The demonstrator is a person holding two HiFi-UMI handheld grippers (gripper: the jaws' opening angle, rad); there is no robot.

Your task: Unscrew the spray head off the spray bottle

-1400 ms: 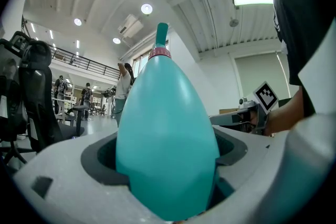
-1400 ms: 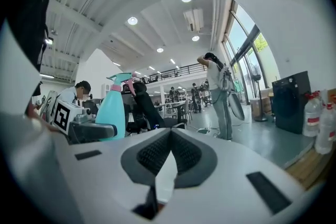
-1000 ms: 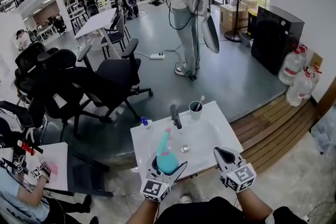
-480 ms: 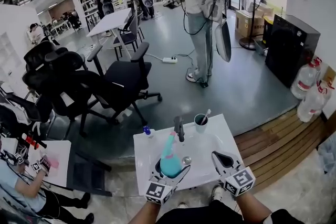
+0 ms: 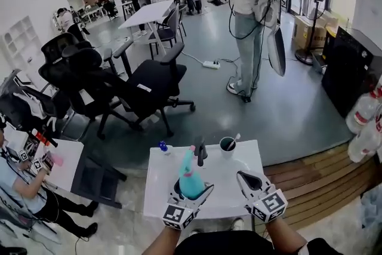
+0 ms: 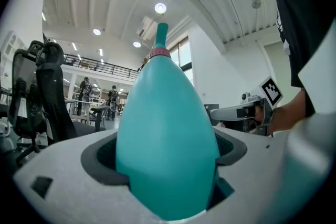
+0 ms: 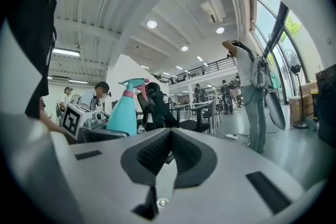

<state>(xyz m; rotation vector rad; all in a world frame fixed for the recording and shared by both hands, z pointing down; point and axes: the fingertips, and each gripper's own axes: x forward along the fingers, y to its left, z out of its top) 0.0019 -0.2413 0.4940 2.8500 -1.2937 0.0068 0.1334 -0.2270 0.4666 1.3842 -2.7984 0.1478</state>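
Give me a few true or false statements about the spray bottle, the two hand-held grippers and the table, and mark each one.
1. The left hand-held gripper is clamped on the teal spray bottle. True.
2. The right hand-held gripper grips the spray head. False: its jaws are shut on nothing, off to the bottle's side.
3. The spray head is already off. False: it sits on the bottle's neck.
4. A cup stands at the far edge of the white table. True.

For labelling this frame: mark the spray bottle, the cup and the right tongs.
spray bottle [image 5: 191, 182], head view, middle of its teal body.
cup [image 5: 227, 150], head view, its outer wall.
right tongs [image 5: 241, 175], head view, between the closed tips.
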